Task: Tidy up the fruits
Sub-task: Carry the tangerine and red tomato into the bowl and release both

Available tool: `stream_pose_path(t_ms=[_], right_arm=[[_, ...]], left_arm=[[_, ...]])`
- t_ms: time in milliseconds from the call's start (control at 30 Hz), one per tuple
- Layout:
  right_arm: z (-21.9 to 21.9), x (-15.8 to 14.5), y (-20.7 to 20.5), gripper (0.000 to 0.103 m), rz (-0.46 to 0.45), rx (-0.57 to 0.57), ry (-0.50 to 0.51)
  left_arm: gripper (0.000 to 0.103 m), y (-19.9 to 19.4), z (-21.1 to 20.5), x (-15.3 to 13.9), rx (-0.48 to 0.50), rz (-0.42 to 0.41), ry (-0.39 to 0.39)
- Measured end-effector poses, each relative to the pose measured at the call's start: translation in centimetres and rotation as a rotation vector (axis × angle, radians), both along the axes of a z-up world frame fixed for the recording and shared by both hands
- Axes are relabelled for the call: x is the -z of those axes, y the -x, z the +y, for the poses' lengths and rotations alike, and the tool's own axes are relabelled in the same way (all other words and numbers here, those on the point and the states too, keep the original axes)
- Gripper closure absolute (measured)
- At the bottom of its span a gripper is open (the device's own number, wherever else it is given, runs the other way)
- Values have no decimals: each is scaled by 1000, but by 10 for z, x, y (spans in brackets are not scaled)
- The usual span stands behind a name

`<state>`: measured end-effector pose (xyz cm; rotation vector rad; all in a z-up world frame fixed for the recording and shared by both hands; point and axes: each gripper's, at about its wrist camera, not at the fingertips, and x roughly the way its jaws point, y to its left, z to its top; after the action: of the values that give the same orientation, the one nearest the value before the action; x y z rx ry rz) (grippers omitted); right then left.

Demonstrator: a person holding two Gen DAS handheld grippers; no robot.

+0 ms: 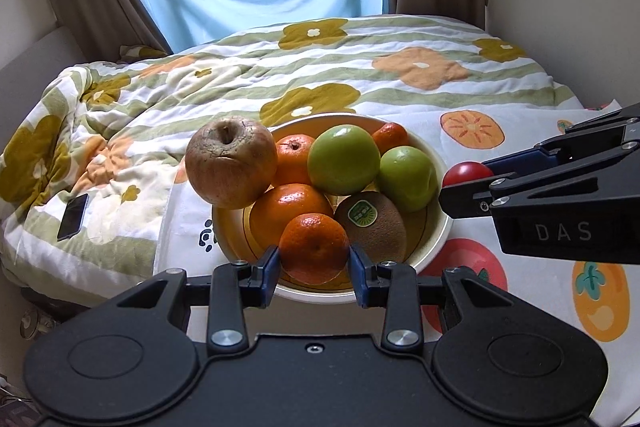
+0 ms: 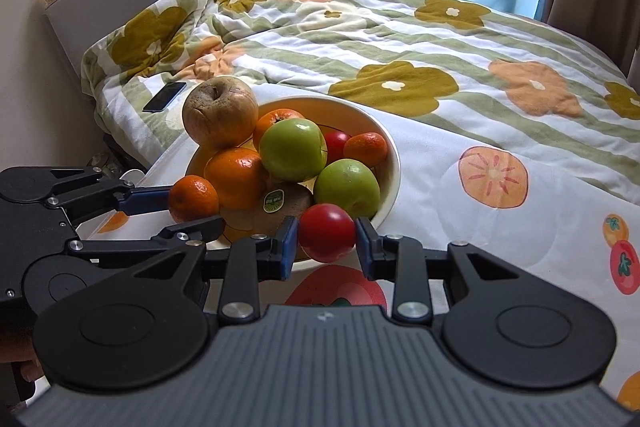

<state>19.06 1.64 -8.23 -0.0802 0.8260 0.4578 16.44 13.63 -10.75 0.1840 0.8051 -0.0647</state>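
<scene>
The bedspread [image 1: 400,79] carries your heaped fruit bowl [image 1: 434,227]. Your left gripper [image 1: 314,261] pinches a mandarin [image 1: 314,247] over the bowl's near rim; your right gripper [image 2: 326,241] clamps a tomato [image 2: 327,233] just outside the rim.

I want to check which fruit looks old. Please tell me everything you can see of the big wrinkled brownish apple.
The big wrinkled brownish apple is the largest fruit in view, dull tan with a faint red blush and shrivelled, creased skin. Its stem hollow faces up and toward the cameras. It sits high at the left edge of the cream round bowl, overhanging the rim, propped on the large smooth orange below it. No gripper touches it.
</scene>
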Motion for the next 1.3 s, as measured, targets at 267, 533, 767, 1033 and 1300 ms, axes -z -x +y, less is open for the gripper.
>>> stream_pose_path(t_ms=[267, 533, 767, 1033, 1300], right_arm=[[7, 7, -12, 57, 22, 26, 11], [8, 5, -13, 57, 23, 31, 14], [15, 7, -18, 57, 30, 26, 19], [22, 15, -22, 55, 43, 29, 27], [20, 9, -12, 6, 4, 53, 2]], left_arm=[[50, -11, 7, 9, 31, 32, 14], [17, 2, 18, -5, 25, -20, 15], [14, 15, 29, -11, 4, -18, 32], [14, 20, 31, -9, 1, -11, 35], [14, 25, 31, -7, -1, -13, 25]])
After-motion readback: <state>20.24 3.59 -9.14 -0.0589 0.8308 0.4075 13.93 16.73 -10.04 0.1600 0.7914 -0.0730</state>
